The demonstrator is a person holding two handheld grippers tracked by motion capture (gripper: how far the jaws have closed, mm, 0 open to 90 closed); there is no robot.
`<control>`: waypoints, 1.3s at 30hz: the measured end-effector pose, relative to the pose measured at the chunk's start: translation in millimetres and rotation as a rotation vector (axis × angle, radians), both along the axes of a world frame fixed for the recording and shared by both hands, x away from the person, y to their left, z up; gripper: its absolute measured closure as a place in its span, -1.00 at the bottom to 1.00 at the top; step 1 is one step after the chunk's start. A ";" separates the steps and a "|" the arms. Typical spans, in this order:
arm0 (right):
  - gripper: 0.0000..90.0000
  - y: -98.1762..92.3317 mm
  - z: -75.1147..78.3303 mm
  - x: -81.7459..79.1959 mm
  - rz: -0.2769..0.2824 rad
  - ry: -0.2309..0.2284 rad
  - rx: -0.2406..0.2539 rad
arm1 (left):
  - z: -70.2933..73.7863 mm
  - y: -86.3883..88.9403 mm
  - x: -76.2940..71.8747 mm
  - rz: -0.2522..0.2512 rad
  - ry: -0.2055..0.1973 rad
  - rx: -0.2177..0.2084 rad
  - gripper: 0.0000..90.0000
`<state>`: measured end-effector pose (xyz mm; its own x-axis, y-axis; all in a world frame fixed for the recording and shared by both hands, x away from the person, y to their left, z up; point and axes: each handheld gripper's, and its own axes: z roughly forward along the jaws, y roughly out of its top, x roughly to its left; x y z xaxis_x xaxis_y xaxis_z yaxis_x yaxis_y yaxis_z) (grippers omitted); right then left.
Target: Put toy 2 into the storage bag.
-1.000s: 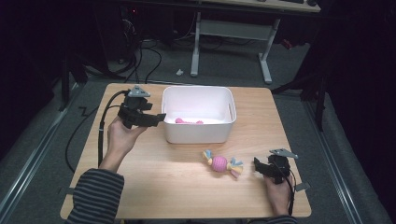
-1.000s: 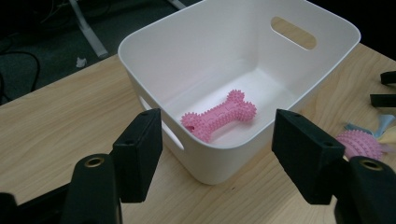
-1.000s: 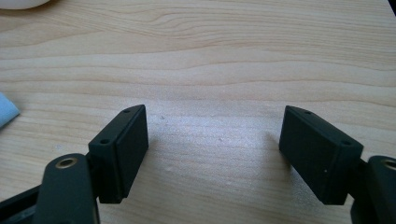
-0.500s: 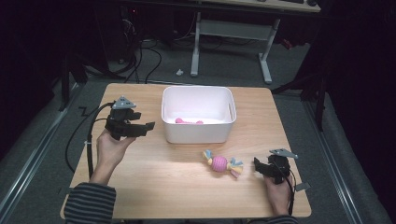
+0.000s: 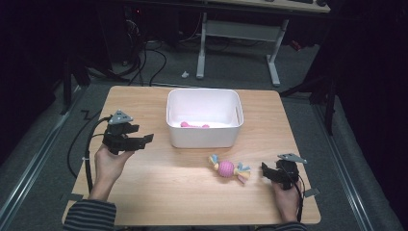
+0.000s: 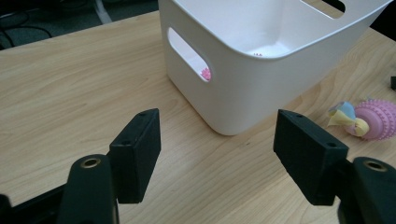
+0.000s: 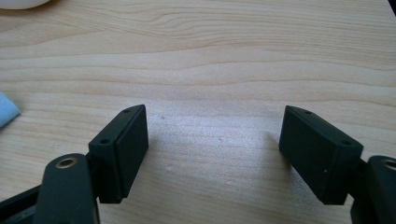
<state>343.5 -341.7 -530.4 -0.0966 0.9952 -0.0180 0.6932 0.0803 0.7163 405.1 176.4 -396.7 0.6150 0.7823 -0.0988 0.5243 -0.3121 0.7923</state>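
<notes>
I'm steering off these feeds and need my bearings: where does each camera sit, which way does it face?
High view: above the person's side, looking down on the table; both hands, left gripper, right gripper.
Left gripper view: on that gripper, facing the bin and toy; open jaws.
Right gripper view: low, facing bare wood; open jaws.
Shared: high and left gripper views both show bin and toy.

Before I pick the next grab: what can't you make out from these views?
- Pink item in the white bin: high view too small to identify; left gripper view shows bits through the handle slot, bin wall hides the rest.
- Rope ball toy: cut by left gripper view's right edge.
- Blue scrap: cut by right gripper view's left edge.
</notes>
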 end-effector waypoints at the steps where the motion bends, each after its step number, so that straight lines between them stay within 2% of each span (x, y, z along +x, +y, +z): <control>1: -0.47 0.0 0.0 0.0 0.000 0.000 0.000 | -3.7 1.1 -1.2 0.003 0.004 -0.003 -0.28; 6: -0.47 0.0 0.0 0.0 0.000 0.000 0.000 | -11.0 3.5 -4.1 0.011 0.016 0.000 -0.28; 25: -0.47 0.1 -0.2 -0.1 0.001 -0.004 0.001 | -45.7 17.9 -19.4 0.049 0.080 -0.049 -0.30; 39: -0.47 0.1 -0.2 -0.1 0.001 -0.004 0.000 | -64.0 13.3 -24.6 0.055 0.096 -0.037 -0.30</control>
<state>343.4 -341.6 -530.6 -0.0972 0.9951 -0.0186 0.6904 0.0809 0.7189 380.6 189.7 -460.7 0.5574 0.8096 -0.1840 0.6136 -0.2524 0.7482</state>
